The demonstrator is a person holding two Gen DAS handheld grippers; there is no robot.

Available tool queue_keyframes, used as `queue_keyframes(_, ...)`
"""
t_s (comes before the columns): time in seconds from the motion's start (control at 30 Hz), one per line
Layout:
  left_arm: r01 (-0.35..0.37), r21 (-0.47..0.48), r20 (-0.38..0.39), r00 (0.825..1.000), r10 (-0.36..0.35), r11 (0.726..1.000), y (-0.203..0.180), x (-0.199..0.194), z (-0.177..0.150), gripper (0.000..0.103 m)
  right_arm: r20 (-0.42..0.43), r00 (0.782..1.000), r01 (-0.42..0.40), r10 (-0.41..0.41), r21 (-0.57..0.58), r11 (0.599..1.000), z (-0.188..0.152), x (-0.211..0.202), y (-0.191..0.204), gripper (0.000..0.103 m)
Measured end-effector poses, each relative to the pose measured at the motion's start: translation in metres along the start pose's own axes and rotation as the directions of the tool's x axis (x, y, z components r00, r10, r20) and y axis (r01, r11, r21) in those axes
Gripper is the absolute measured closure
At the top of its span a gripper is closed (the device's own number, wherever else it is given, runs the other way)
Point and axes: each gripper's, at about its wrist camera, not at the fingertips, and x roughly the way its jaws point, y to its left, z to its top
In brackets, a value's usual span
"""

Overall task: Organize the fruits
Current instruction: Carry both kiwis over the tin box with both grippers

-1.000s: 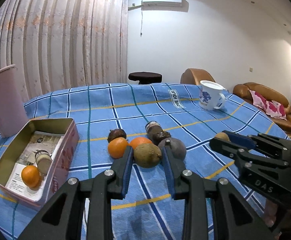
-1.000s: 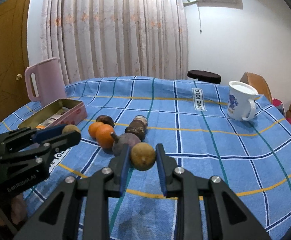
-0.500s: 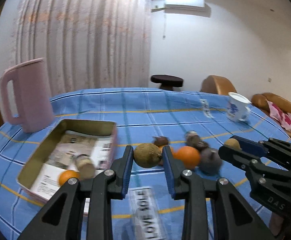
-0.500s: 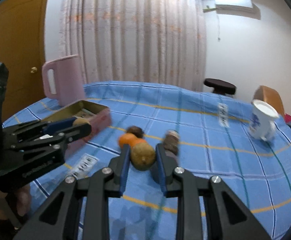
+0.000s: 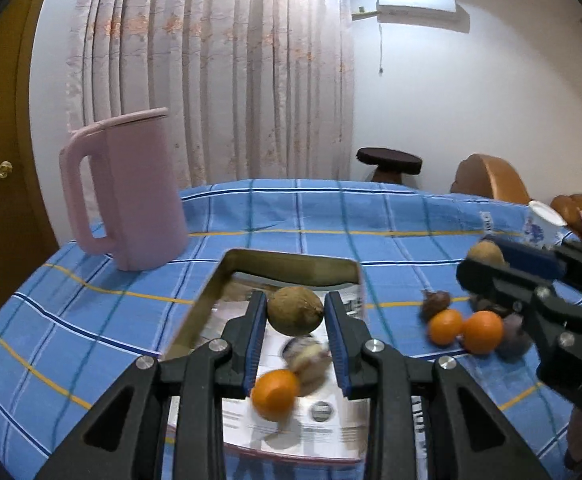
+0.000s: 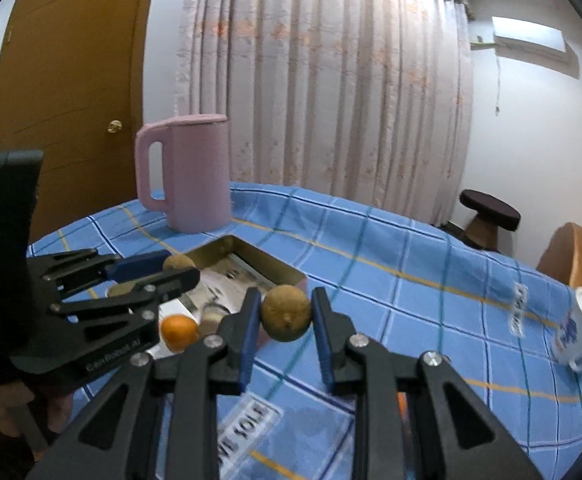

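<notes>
Two brown fruits gripped | left gripper (image 5: 295, 316) over tin (image 5: 291, 266)

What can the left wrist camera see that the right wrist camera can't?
Only the left wrist view shows the two loose oranges on the tablecloth. Only the right wrist view shows the brown door. Both show the pink jug, the tin box holding an orange, the white mug, and each gripper, left and right, clamping a brown fruit.
</notes>
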Motion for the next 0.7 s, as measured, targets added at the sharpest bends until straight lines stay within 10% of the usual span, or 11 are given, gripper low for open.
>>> queue_keyframes(0.7,-0.021,-0.055,-0.13,0.991,0.014,0.998,0.054,0.051,0.0,0.071,-0.1,0.99,-0.1,0.103,0.034,0.994,0.009,0.088,0.032,0.074)
